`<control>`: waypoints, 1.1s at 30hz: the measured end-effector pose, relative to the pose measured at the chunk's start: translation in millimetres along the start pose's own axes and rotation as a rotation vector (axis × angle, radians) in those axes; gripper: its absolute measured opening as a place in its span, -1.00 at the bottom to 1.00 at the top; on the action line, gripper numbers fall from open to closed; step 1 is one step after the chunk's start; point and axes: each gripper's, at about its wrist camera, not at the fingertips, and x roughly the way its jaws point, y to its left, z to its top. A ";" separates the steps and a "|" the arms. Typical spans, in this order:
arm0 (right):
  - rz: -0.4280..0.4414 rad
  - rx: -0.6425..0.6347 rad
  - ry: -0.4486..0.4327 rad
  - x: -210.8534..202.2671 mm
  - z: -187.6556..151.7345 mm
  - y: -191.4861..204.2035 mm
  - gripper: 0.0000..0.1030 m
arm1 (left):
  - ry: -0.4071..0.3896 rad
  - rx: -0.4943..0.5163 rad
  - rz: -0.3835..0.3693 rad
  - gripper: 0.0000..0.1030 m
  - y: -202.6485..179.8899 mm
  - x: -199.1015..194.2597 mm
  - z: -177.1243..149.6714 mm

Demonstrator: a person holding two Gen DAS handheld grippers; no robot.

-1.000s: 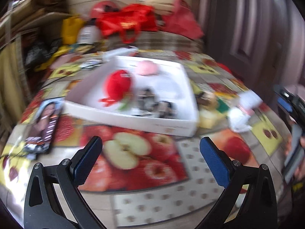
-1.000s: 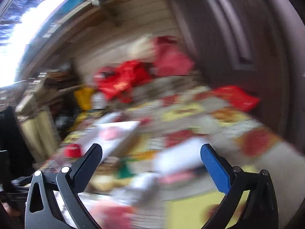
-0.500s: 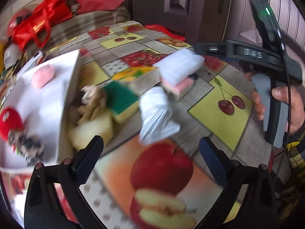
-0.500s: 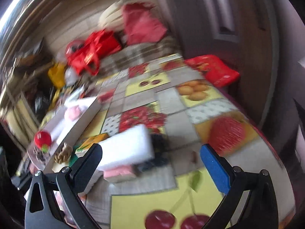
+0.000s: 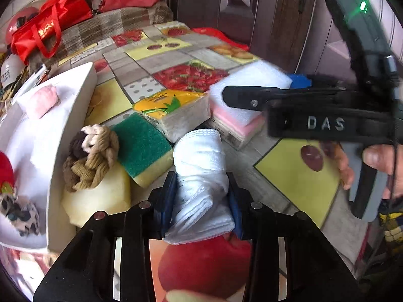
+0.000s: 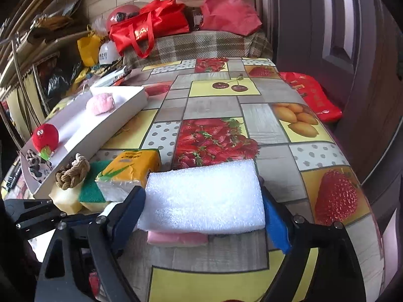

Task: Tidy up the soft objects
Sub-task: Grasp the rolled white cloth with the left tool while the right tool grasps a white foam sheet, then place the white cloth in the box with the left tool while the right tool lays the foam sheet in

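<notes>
My left gripper (image 5: 201, 198) is shut on a rolled white cloth (image 5: 201, 176) lying on the fruit-print tablecloth. My right gripper (image 6: 204, 211) is closed around a white foam block (image 6: 204, 198) that rests on a pink sponge (image 6: 176, 239); its pads touch both ends. The right gripper also shows in the left wrist view (image 5: 262, 93) over the same foam block (image 5: 252, 80). A white box (image 5: 75, 105) at the left holds a pink puff (image 5: 41, 100), a red plush (image 6: 45, 136) and a spotted item (image 5: 20, 214).
Between box and grippers lie a braided rope knot (image 5: 90, 156), a green-yellow sponge (image 5: 143, 148), a yellow sponge (image 5: 98, 201) and a tissue pack (image 5: 173, 110). Red bags (image 6: 151, 27) sit on a plaid bench behind. A red packet (image 6: 309, 95) lies at the table's right edge.
The left gripper has moved onto the white cloth and closed on it. The right gripper has come down and closed around the white foam block.
</notes>
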 end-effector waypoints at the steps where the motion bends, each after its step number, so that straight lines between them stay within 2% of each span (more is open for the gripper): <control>1: 0.004 0.013 -0.006 -2.5 0.1 -2.2 0.69 | -0.022 -0.009 -0.010 -0.29 1.6 -7.4 -1.9; 7: 0.037 0.098 -0.082 -30.2 2.3 -11.4 0.69 | -0.073 -0.030 -0.020 -0.28 1.9 -34.2 -11.5; 12: 0.088 0.102 -0.119 -43.4 7.0 2.8 0.69 | -0.113 -0.069 -0.022 -0.28 8.8 -53.7 -22.8; 16: 0.137 0.090 -0.133 -46.8 12.8 21.3 0.69 | -0.151 -0.114 0.006 -0.28 23.5 -70.0 -27.2; 24: 0.241 0.047 -0.155 -40.9 30.6 70.6 0.69 | -0.240 -0.240 0.119 -0.28 69.7 -117.9 -43.5; 33: 0.325 0.016 -0.147 -18.5 49.6 126.1 0.69 | -0.321 -0.379 0.271 -0.28 145.8 -163.2 -46.8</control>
